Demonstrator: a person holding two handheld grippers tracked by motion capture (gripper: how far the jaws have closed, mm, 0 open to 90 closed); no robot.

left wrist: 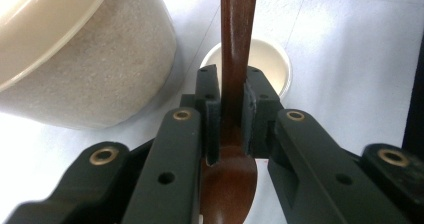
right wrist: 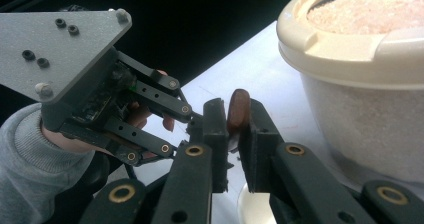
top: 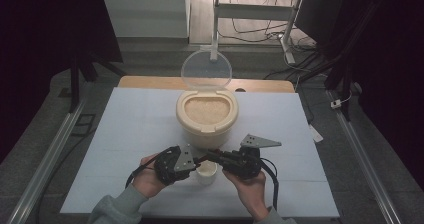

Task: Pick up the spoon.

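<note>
Both grippers clamp one brown spoon (left wrist: 239, 49) above the cup (top: 206, 172), near the table's (top: 130, 129) front edge: the left gripper (top: 192, 162) near the bowl, the right gripper (top: 210, 156) at the handle's end. Better to free one grip before scooping from the rice tub (top: 207, 115).

Both grippers (top: 196, 162) (top: 209, 155) meet above a small cup (top: 206, 172) (near the rice tub (top: 207, 115)).
</note>
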